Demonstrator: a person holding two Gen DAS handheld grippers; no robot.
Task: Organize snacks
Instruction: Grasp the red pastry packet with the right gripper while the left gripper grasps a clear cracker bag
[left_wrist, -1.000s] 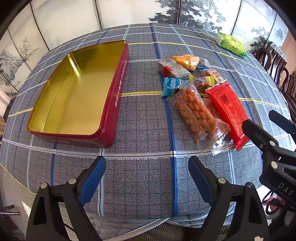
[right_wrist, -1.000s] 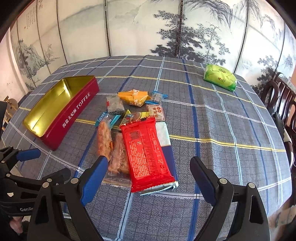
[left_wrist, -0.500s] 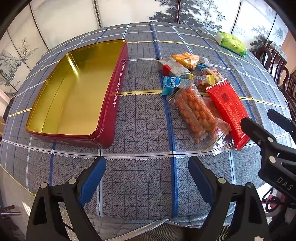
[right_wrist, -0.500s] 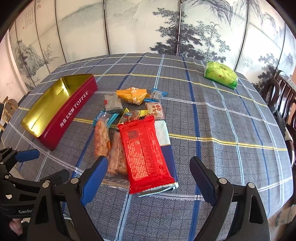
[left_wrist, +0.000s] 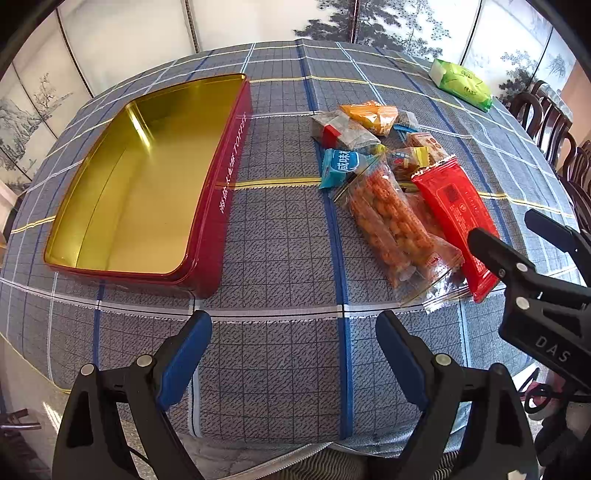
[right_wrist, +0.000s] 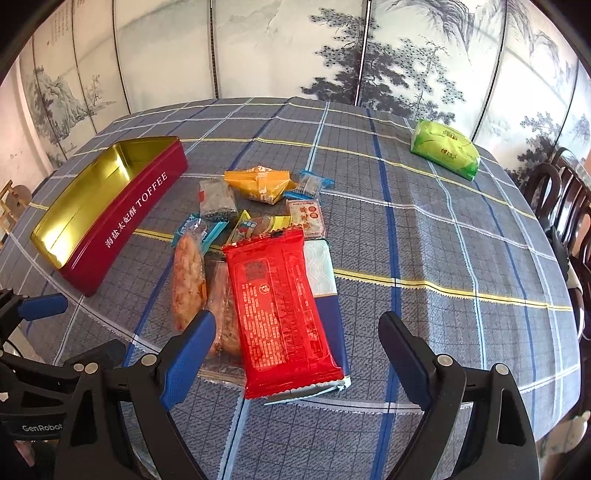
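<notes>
A round table (right_wrist: 443, 258) under a grey-blue plaid cloth stands before a folding screen (right_wrist: 369, 48) painted with ink pines and mountains; dark wooden chairs (right_wrist: 561, 199) line its right side. A green packet (right_wrist: 445, 149) lies well apart at the far edge. The snacks cluster mid-table: a red packet (right_wrist: 279, 310) resting on a blue-and-white one (right_wrist: 325, 266), clear bags of orange pieces (left_wrist: 388, 225) beside it, small wrapped sweets (right_wrist: 258, 184) beyond. The red toffee tin (left_wrist: 129, 177) sits left of them, open, its gold inside bare. The left gripper (left_wrist: 291, 354) and right gripper (right_wrist: 295, 350) both hover spread wide, grasping nothing.
</notes>
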